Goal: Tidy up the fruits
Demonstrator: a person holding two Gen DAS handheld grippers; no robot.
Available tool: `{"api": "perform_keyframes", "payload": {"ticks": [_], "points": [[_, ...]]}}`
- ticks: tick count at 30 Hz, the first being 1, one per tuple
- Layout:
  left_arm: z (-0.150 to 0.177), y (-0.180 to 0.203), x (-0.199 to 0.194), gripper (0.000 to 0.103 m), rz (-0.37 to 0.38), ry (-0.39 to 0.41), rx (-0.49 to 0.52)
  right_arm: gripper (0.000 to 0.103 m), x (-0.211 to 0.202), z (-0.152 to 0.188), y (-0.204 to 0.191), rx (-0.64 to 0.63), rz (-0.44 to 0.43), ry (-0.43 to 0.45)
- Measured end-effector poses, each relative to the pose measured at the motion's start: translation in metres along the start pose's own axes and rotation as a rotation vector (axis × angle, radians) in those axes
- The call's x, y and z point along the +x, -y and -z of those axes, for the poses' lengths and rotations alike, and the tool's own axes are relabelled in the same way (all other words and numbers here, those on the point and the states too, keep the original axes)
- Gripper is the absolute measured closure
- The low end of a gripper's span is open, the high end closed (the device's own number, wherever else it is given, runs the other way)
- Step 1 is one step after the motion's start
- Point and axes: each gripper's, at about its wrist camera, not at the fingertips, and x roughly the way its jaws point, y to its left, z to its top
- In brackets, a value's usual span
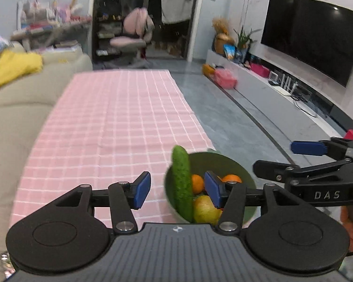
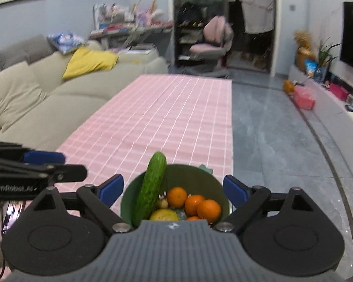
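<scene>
Right at the near corner of the pink checked cloth (image 2: 167, 117) sits the green bowl (image 2: 195, 176) holding a cucumber (image 2: 151, 188) and oranges (image 2: 208, 208); both the left gripper (image 1: 177, 190) and right gripper (image 2: 173, 189) gape wide, empty, beside sofa (image 2: 47, 98) and grey floor (image 2: 270, 141).

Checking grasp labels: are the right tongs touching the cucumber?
Apart. In the right wrist view the right tongs stand open, straddling the green bowl, and the cucumber leans inside it, clear of both pads.

left wrist: close above bowl (image 1: 223, 162), faces down table | right wrist: same | shared: bowl
</scene>
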Motion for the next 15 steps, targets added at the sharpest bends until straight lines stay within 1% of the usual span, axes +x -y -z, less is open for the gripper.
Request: {"api": "perform_keyframes", "payload": {"ticks": [4,7,11,13,15], "points": [[0.006,-0.002,-0.012,0.038,-0.051,0.048,0.023,0.014,-0.013,0.011,-0.016,0.023,0.028,0.038],[0.012,-0.002,-0.021,0.024,-0.095,0.076,0.041,0.013,-0.020,0.021,-0.026,0.056,0.031,0.058],[0.018,-0.004,-0.026,0.022,-0.129,0.090,0.047,0.011,-0.028,0.035,-0.044,0.048,0.052,0.076],[0.022,-0.007,-0.027,0.022,-0.147,0.096,0.046,0.011,-0.027,0.040,-0.050,0.043,0.053,0.069],[0.025,-0.010,-0.027,0.022,-0.169,0.086,0.031,0.011,-0.027,0.044,-0.054,0.034,0.055,0.062]]}}
